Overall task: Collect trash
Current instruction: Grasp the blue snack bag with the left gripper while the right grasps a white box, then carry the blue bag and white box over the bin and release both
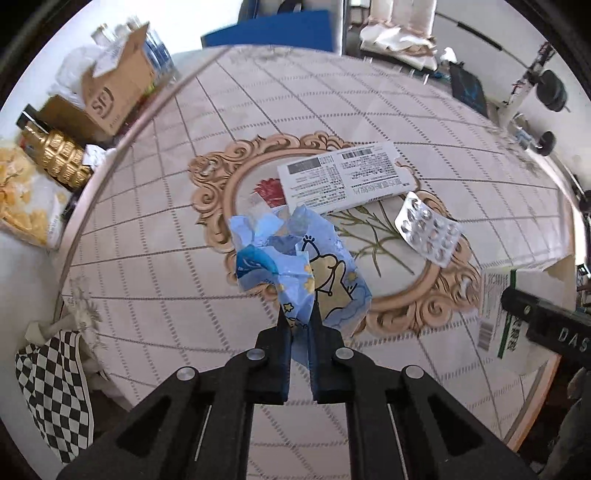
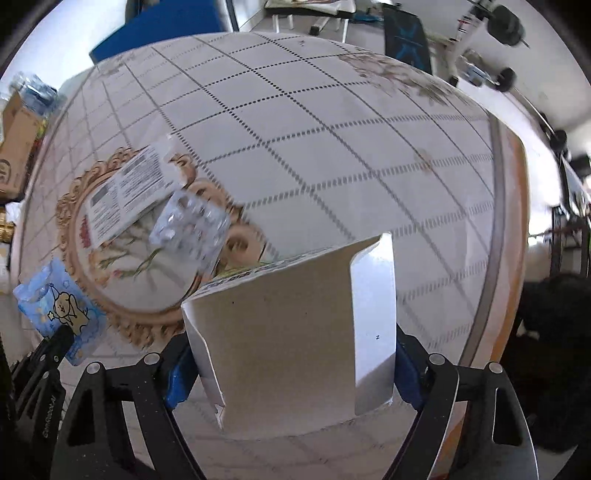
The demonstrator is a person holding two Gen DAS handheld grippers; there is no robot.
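My left gripper (image 1: 298, 325) is shut on a crumpled blue cartoon wrapper (image 1: 295, 258) and holds it just above the round table. The wrapper also shows in the right wrist view (image 2: 62, 310), at the far left. My right gripper (image 2: 291, 354) is shut on an opened white carton (image 2: 295, 339), its fingers pressing both side walls. The carton also shows at the right edge of the left wrist view (image 1: 493, 306). A flattened white medicine box (image 1: 343, 177) and a silver blister pack (image 1: 428, 232) lie on the table's ornate centre; both show in the right wrist view, box (image 2: 125, 195) and blister pack (image 2: 192, 229).
The round table (image 1: 147, 258) has a grid-patterned cloth. Beyond its left edge stand a cardboard box (image 1: 114, 92), a gold bottle (image 1: 59, 155) and a snack bag (image 1: 26, 206). A checkered cloth (image 1: 55, 391) hangs low at the left. A blue chair (image 1: 273, 29) stands behind the table.
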